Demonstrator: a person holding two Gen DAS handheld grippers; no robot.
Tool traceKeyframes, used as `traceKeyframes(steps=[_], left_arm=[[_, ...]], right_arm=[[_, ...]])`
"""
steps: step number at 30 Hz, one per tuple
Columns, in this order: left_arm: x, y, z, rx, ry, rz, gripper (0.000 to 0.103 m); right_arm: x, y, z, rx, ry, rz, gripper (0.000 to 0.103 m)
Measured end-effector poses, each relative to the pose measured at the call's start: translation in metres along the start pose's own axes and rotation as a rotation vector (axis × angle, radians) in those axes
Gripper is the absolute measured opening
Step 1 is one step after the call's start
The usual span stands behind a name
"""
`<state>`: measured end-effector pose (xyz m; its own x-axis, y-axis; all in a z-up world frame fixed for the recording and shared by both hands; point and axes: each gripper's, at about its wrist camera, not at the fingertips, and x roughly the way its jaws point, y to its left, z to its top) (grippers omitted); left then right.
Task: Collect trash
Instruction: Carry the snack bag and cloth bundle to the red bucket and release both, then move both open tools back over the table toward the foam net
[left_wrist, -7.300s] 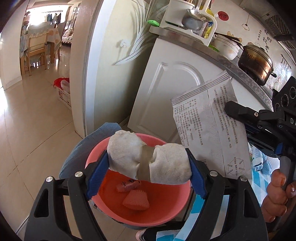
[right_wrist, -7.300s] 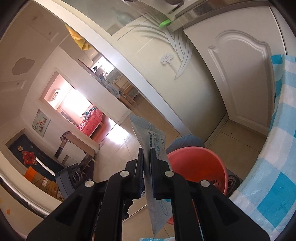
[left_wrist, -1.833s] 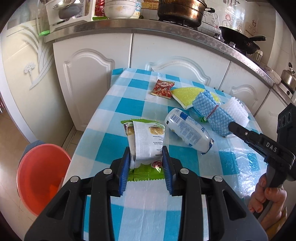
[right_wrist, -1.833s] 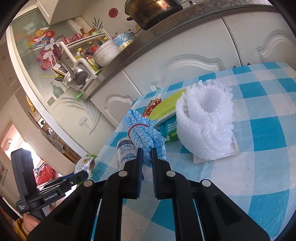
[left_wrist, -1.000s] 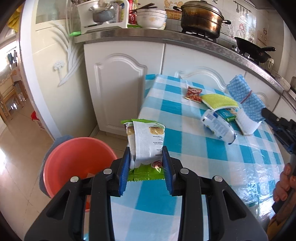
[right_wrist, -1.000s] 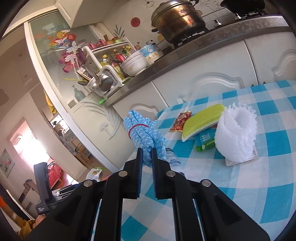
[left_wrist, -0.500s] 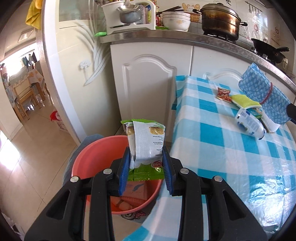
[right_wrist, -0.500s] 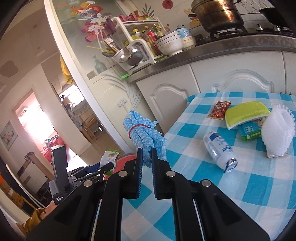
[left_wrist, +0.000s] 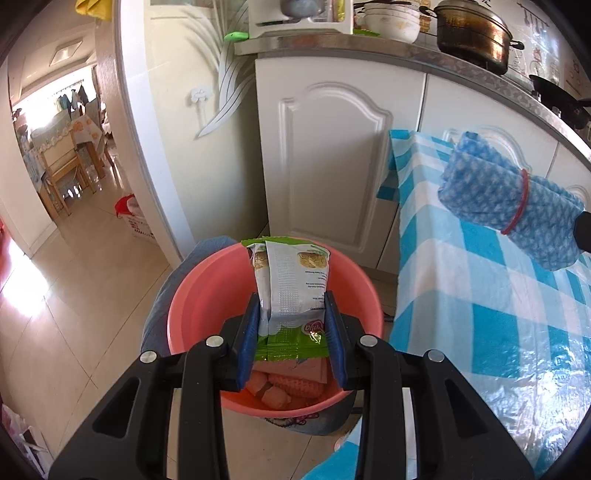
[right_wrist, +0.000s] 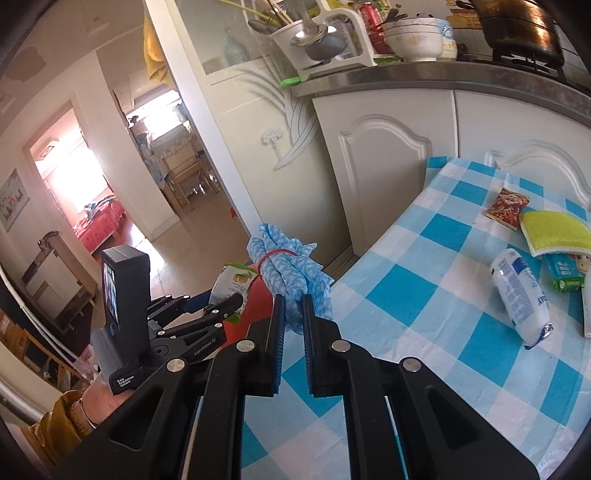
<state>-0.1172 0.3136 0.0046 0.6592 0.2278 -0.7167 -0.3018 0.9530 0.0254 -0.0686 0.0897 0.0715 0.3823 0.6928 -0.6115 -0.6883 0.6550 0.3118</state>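
My left gripper (left_wrist: 291, 314) is shut on a green and white snack packet (left_wrist: 293, 288) and holds it right above the red bucket (left_wrist: 184, 310) on the floor. The bucket holds several pieces of trash. My right gripper (right_wrist: 293, 310) is shut on a rolled blue cloth (right_wrist: 286, 264) bound with a red rubber band, held over the table's left edge; the cloth also shows in the left wrist view (left_wrist: 506, 206). The left gripper (right_wrist: 225, 299) with its packet (right_wrist: 232, 282) shows in the right wrist view, over the bucket (right_wrist: 251, 314).
The blue checked table (right_wrist: 424, 295) carries a white bottle (right_wrist: 521, 295), a yellow-green sponge (right_wrist: 554, 232), a red sachet (right_wrist: 508, 206) and a green carton (right_wrist: 565, 273). White cabinets (left_wrist: 332, 158) stand behind. A blue mat (left_wrist: 155, 306) lies under the bucket. A doorway (left_wrist: 55, 147) opens at left.
My left gripper has carried the snack packet from beside the table to right over the red bucket. My right gripper has moved left with the blue cloth toward the table's edge.
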Motion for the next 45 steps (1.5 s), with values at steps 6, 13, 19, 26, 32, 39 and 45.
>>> traceKeyframes(steps=[6, 13, 19, 26, 32, 39, 45], left_arm=[[0.013, 0.013, -0.009, -0.018, 0.030, 0.004, 0.035], [0.025, 0.024, -0.015, -0.031, 0.058, 0.013, 0.035], [0.034, 0.030, -0.017, -0.035, 0.073, 0.029, 0.035], [0.051, 0.034, -0.025, -0.041, 0.119, 0.072, 0.067], [0.041, 0.054, -0.026, -0.109, 0.104, 0.060, 0.086], [0.013, 0.080, -0.017, -0.234, 0.077, -0.070, 0.092], [-0.003, 0.082, -0.015, -0.320, 0.081, -0.178, 0.094]], right_arm=[[0.037, 0.020, 0.005, -0.049, 0.094, 0.006, 0.011], [0.072, 0.034, 0.007, -0.107, 0.160, -0.003, 0.011], [0.090, 0.038, 0.009, -0.108, 0.188, 0.003, 0.011], [0.110, 0.040, 0.009, -0.101, 0.220, -0.010, 0.048], [0.078, 0.016, 0.008, 0.013, 0.120, 0.000, 0.072], [0.008, -0.011, 0.005, 0.079, -0.080, -0.013, 0.089], [-0.031, -0.027, -0.004, 0.093, -0.194, -0.042, 0.091]])
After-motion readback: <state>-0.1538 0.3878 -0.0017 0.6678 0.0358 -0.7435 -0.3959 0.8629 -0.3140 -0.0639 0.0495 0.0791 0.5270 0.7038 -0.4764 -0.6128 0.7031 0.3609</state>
